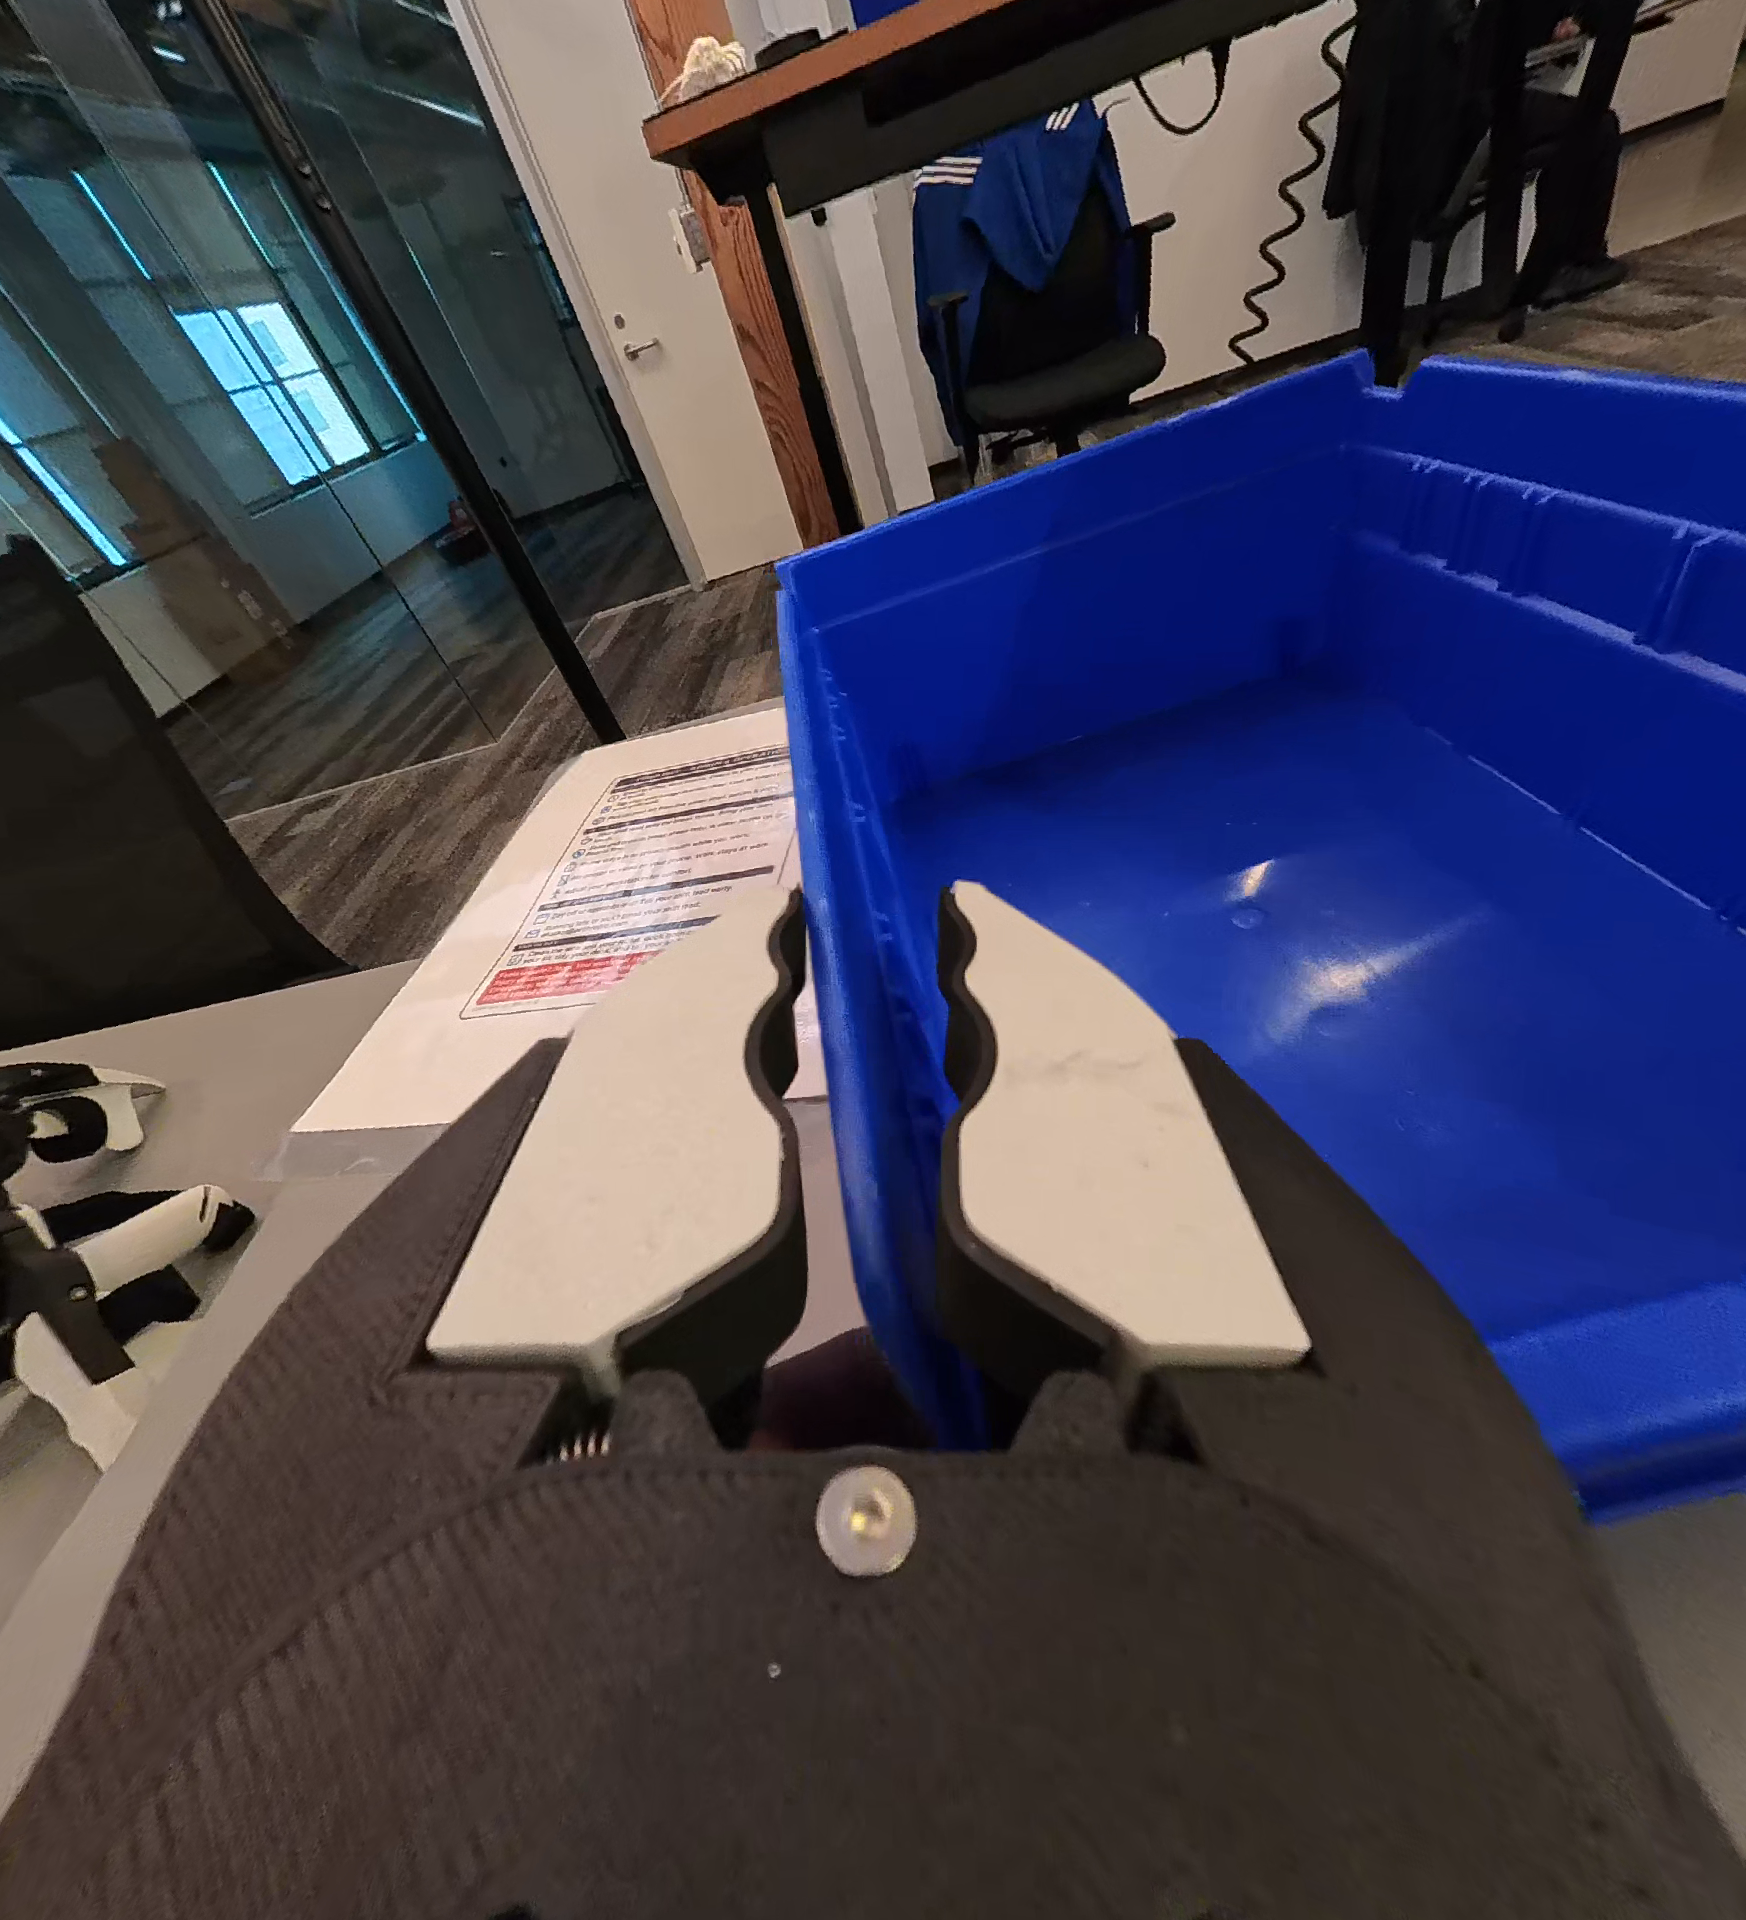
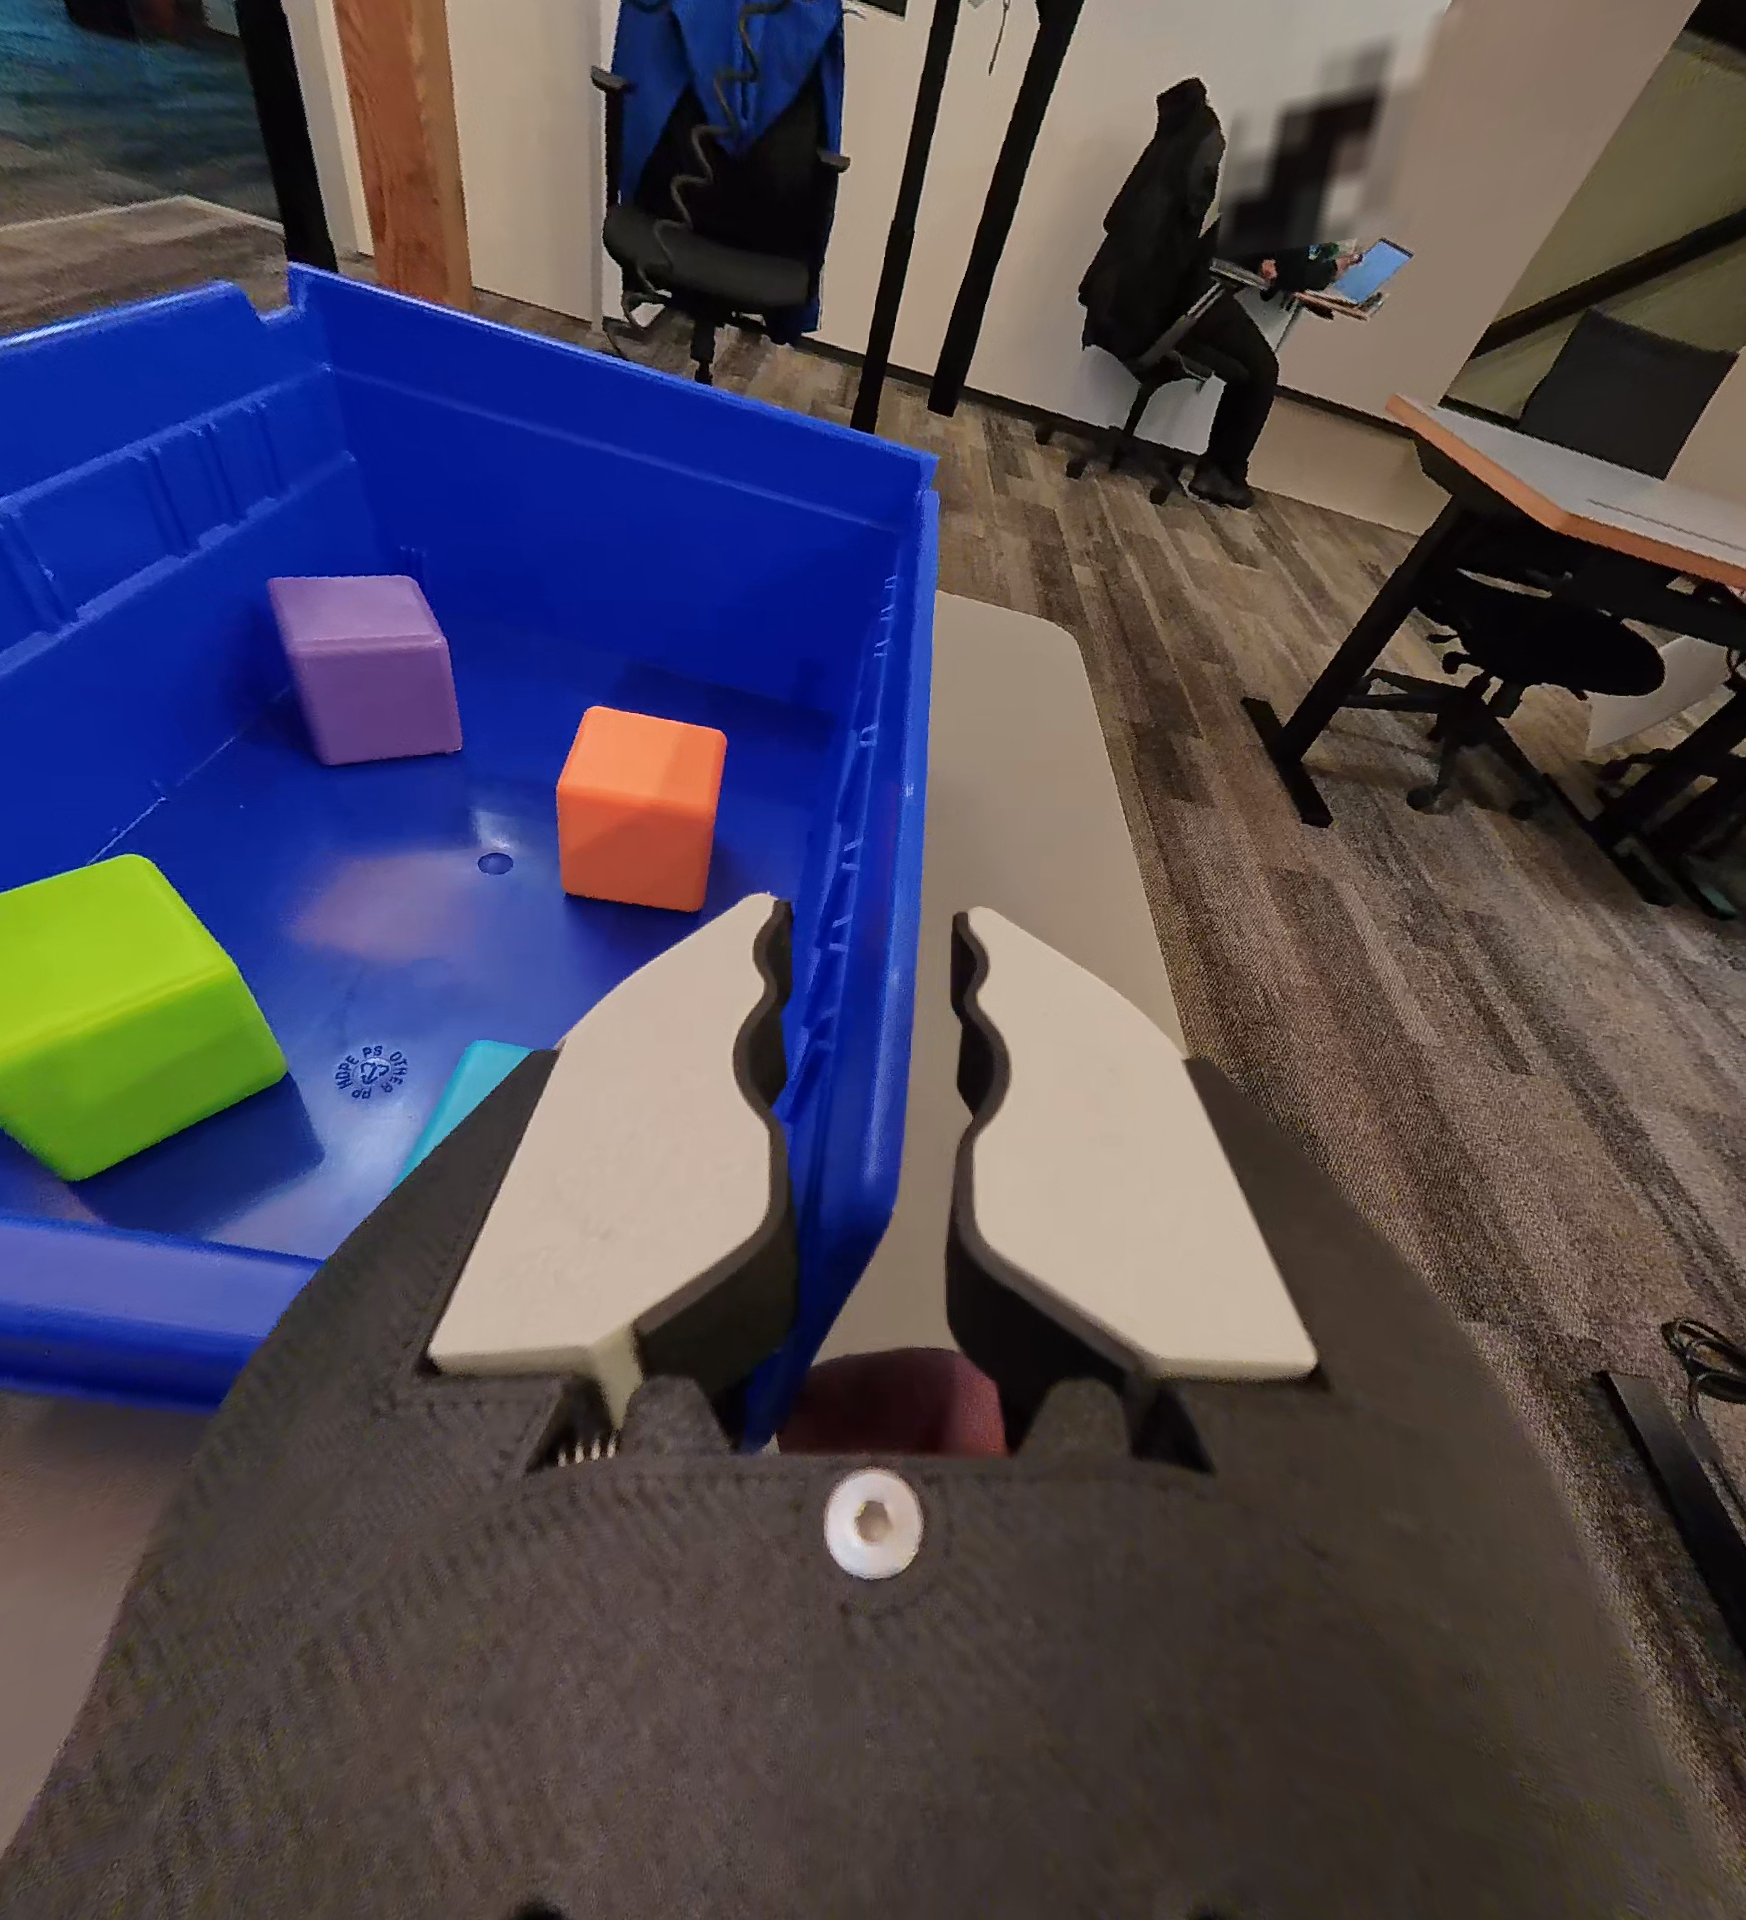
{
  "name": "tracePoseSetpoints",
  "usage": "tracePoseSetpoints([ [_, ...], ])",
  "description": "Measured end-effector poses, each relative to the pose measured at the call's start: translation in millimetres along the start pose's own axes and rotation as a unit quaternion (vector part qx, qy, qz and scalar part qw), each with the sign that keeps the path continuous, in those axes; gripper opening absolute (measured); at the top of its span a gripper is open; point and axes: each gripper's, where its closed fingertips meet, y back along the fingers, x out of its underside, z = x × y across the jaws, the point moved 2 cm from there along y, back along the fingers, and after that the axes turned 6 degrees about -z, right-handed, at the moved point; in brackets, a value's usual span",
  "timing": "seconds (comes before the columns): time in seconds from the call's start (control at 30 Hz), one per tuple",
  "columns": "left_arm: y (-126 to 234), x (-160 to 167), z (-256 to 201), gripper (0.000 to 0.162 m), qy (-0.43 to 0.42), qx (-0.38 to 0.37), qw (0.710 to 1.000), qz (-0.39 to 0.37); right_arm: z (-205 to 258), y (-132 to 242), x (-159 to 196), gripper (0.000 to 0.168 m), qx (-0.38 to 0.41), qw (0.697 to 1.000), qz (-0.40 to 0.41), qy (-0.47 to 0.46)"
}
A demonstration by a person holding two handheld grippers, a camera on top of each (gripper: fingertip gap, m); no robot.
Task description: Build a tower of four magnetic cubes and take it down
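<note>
Big blue bin (image 2: pixel 578 436) on the grey table (image 2: pixel 1030 790), and both tools straddle its end walls: left gripper (image 1: pixel 874 914) and right gripper (image 2: pixel 869 925) each gape apart, empty, one finger inside the wall and one outside. Any push from here could snag the rim and shove the bin. Inside, well apart: green cube (image 2: pixel 90 1013) tipped on an edge, purple cube (image 2: pixel 370 665), orange cube (image 2: pixel 640 805), and a teal cube (image 2: pixel 469 1091) half hidden. Cubes have no long axis; the tilted green one could slip when gripped.
</note>
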Motion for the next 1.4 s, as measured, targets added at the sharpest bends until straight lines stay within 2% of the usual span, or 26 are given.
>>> tracePoseSetpoints([
  [0.53, 2, 8, 0, 0.023, 0.007, 0.002, 0.999, 0.036, 3, 0, 1, 0.025, -0.019, 1.000, 0.008, -0.017],
  [0.83, 2, 10, 8, 0.009, 0.044, -0.008, 0.998, 0.043, 2, -1, 2, 0.017, -0.020, 0.999, 0.011, -0.025],
  [1.0, 4, 11, 10, 0.008, 0.052, -0.007, 0.998, 0.044, 2, -1, 2, 0.015, -0.020, 0.999, 0.011, -0.025],
  [1.3, 11, 12, 10, 0.007, 0.061, 0.005, 0.997, 0.044, 1, -1, 3, 0.015, -0.023, 0.999, 0.008, -0.029],
  [1.4, 13, 13, 10, 0.007, 0.062, 0.009, 0.997, 0.044, 0, -2, 3, 0.020, -0.023, 0.999, 0.006, -0.036],
])
